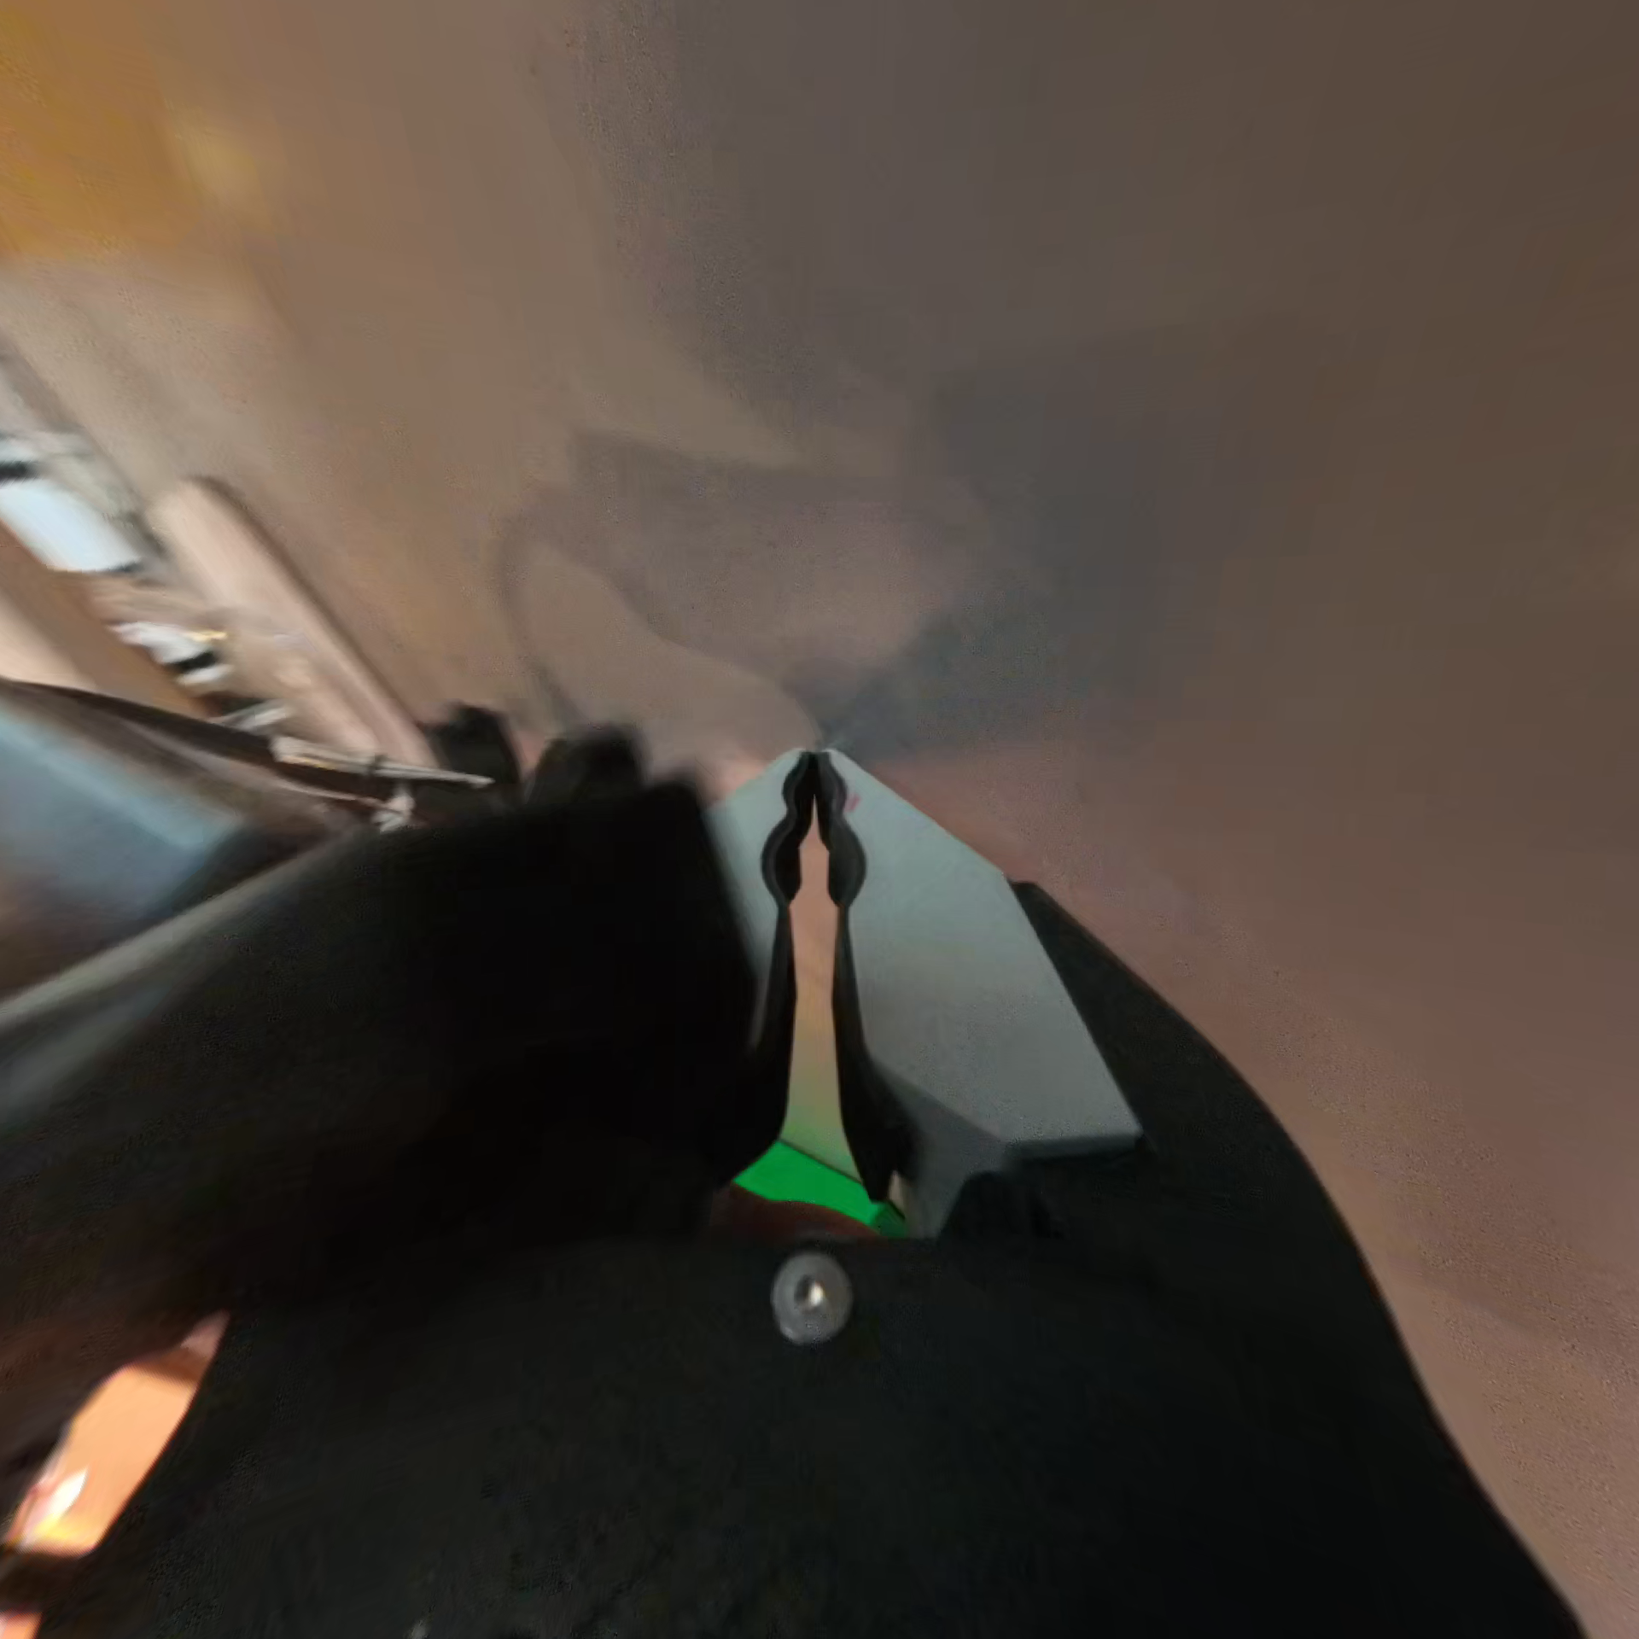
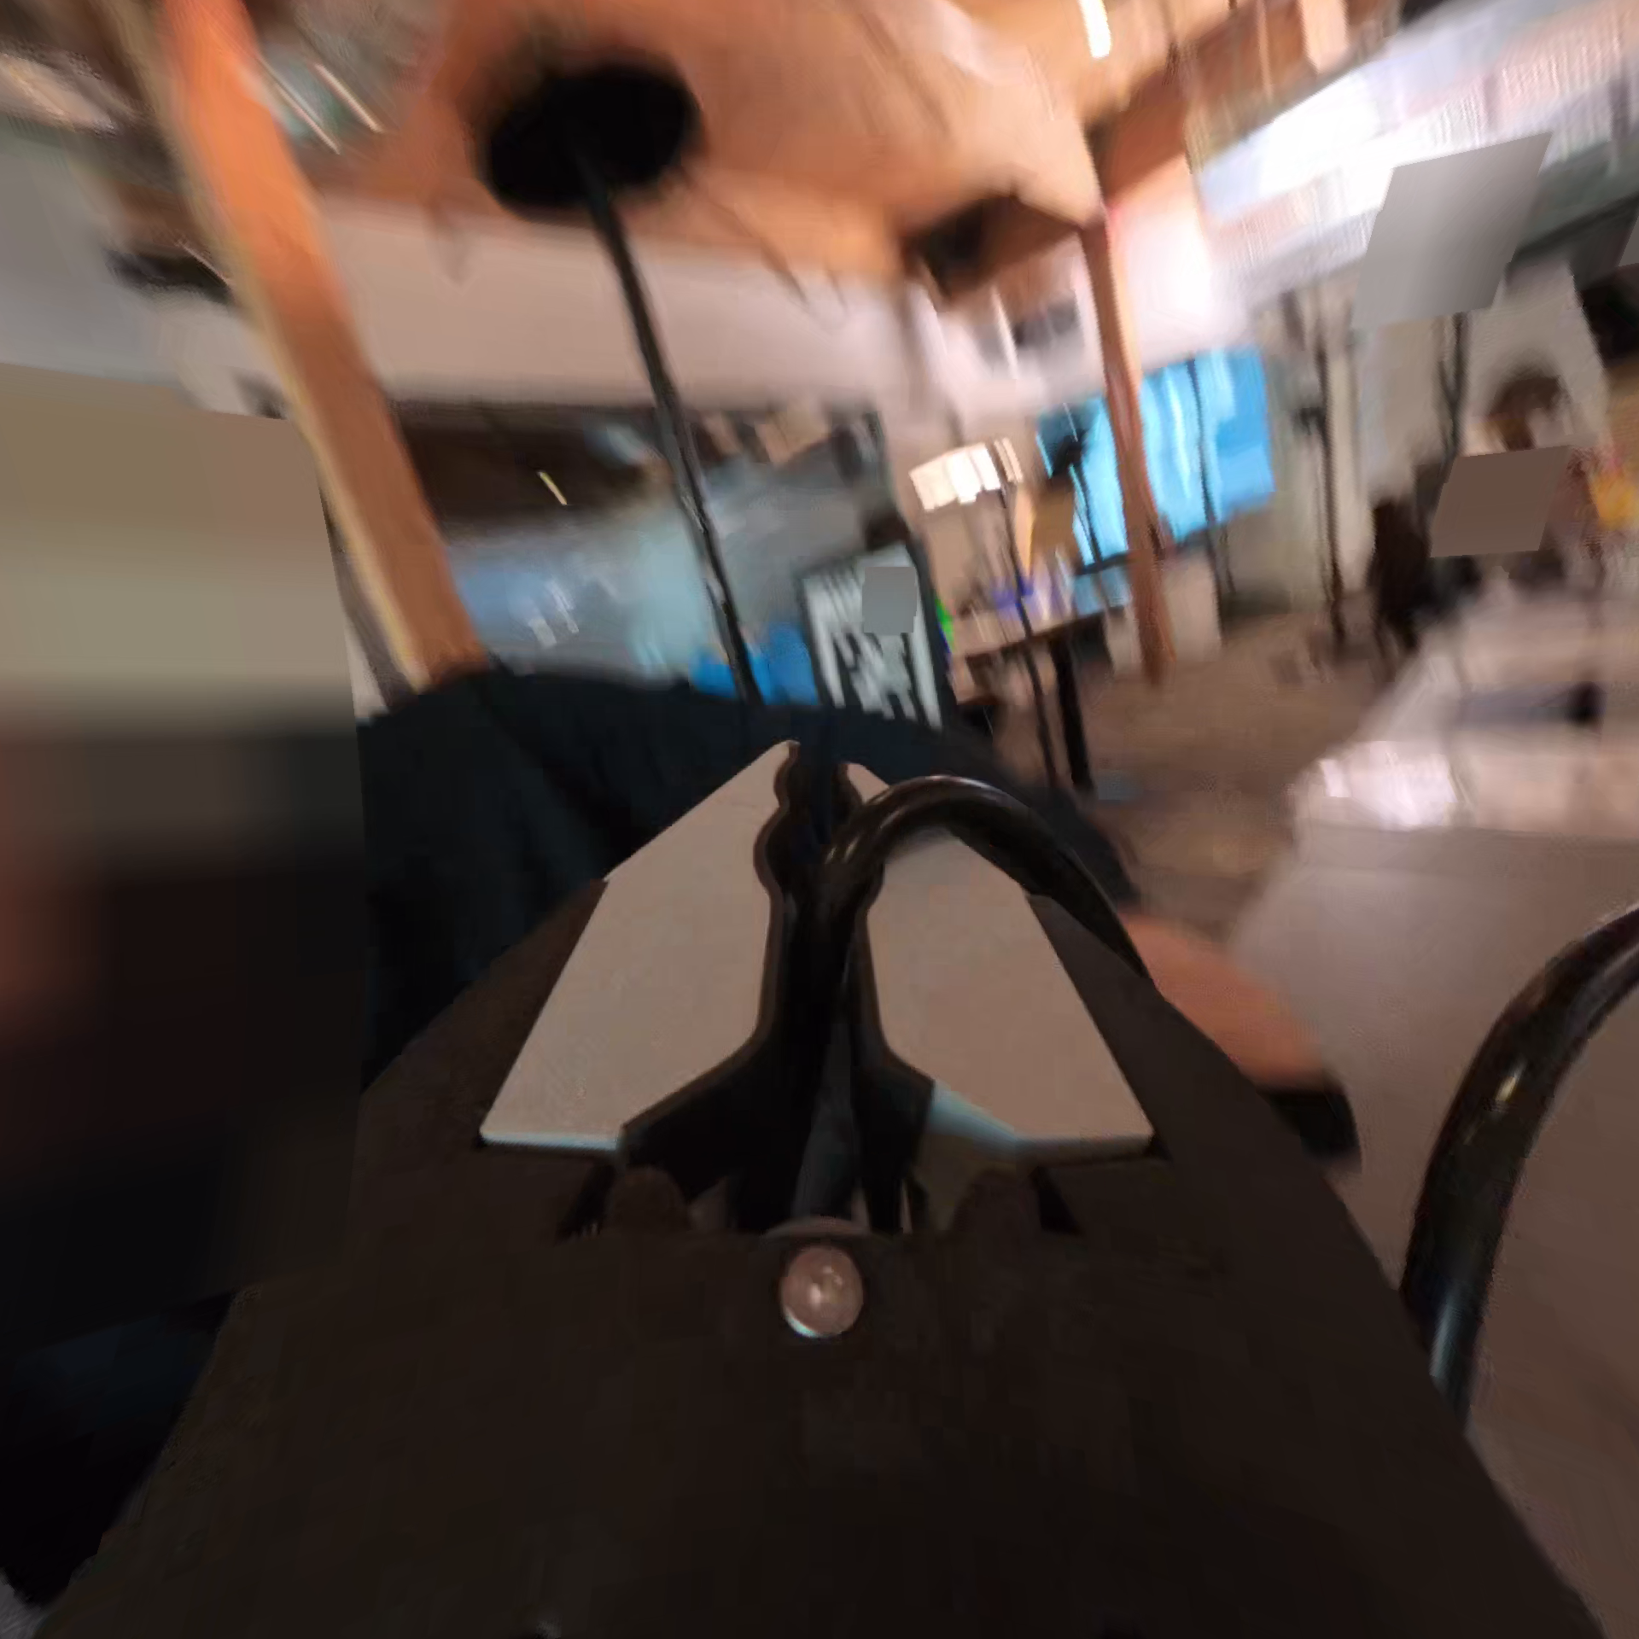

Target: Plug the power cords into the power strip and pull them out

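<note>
In the right wrist view my right gripper (image 2: pixel 820 780) is shut on a black power cord (image 2: pixel 976 803). The cord runs up between the pads, then loops out over the right finger (image 2: pixel 976 976) and drops away to the right. Another stretch of black cord (image 2: pixel 1490 1117) arcs at the right edge. In the left wrist view my left gripper (image 1: pixel 811 764) is shut, its black pads meeting at the tips over a blurred brown surface (image 1: pixel 1242 532). A blurred black mass (image 1: pixel 399 1020) covers its left finger. No power strip or plug shows in either view.
Both views are motion-blurred. A dark-clothed person (image 2: pixel 532 798) is close ahead of the right gripper. A black pole with a round top (image 2: pixel 656 399) rises behind. Tables and blue screens (image 2: pixel 1180 452) stand far back right over a pale floor (image 2: pixel 1463 798). The gap from one gripper's tips to the other's is roughly 25 cm.
</note>
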{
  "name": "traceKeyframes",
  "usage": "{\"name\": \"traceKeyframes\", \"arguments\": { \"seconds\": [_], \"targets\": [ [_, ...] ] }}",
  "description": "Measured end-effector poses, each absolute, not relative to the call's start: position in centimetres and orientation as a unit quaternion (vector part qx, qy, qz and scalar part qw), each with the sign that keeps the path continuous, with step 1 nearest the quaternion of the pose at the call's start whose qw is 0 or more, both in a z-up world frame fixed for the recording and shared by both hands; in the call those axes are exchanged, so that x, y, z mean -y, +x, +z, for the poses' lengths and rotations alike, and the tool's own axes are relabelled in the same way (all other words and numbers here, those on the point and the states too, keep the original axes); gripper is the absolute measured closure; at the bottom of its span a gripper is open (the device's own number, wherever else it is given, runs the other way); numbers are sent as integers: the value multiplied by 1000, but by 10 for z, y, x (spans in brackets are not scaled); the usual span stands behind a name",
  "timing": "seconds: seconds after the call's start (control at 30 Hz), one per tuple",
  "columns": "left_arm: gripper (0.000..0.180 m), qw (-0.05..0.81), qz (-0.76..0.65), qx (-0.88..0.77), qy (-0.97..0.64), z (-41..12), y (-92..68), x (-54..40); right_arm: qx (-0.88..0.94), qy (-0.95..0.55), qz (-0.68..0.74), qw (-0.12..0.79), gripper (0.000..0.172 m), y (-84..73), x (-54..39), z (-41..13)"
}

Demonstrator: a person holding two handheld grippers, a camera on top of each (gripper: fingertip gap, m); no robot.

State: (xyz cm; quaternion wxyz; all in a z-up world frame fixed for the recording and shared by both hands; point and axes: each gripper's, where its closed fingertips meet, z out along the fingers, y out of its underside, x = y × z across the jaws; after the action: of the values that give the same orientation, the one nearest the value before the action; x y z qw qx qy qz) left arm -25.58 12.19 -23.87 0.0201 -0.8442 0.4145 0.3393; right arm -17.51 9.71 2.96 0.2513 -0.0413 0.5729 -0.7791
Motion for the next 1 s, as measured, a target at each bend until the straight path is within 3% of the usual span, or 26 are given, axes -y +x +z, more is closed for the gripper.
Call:
{"name": "traceKeyframes", "arguments": {
  "seconds": [0.1,0.37,0.77,1.0],
  "targets": [
    [180,41,348,-396,-848,-238,-252,-120,-597,-6,-785,165,172,-196,-117,33],
    [180,123,319,-298,-891,-237,-240,-106,-697,16,-707,122,171,-198,-88,-18],
    [180,375,149,-13,-915,-197,-218,-77,-744,-3,-647,168,162,-188,-77,-59],
    [180,366,117,34,-923,-202,-217,-89,-719,5,-668,189,160,-190,-86,-56]
  ]
}}
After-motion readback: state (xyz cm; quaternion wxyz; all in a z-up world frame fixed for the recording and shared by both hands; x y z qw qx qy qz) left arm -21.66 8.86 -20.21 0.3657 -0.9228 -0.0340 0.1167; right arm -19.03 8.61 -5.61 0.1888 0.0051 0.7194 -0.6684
